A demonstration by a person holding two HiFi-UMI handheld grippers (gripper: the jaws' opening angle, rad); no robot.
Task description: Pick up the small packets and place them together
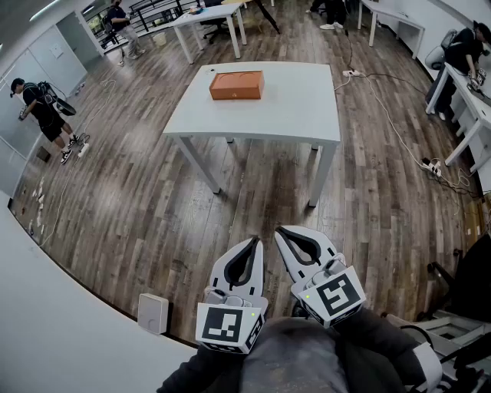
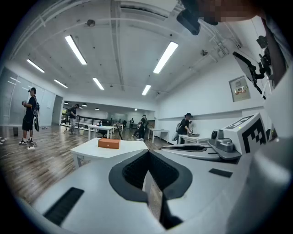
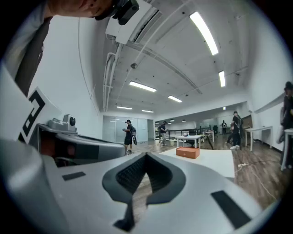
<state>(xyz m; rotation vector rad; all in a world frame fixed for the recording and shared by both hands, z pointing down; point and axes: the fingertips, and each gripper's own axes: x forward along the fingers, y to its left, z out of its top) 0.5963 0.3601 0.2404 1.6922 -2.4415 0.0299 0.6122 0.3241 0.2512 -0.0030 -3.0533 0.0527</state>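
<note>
No small packets show in any view. An orange box lies on a white table some way ahead of me, and nothing else is on the tabletop. My left gripper and right gripper are held side by side close to my body, above the wooden floor and well short of the table. Both are shut, tips touching, with nothing between them. In the left gripper view the shut left gripper points toward the orange box. The right gripper has the box ahead to its right.
Cables and a power strip lie on the floor right of the table. More white tables stand behind. A person stands far left, another far right. A small white box sits at my lower left.
</note>
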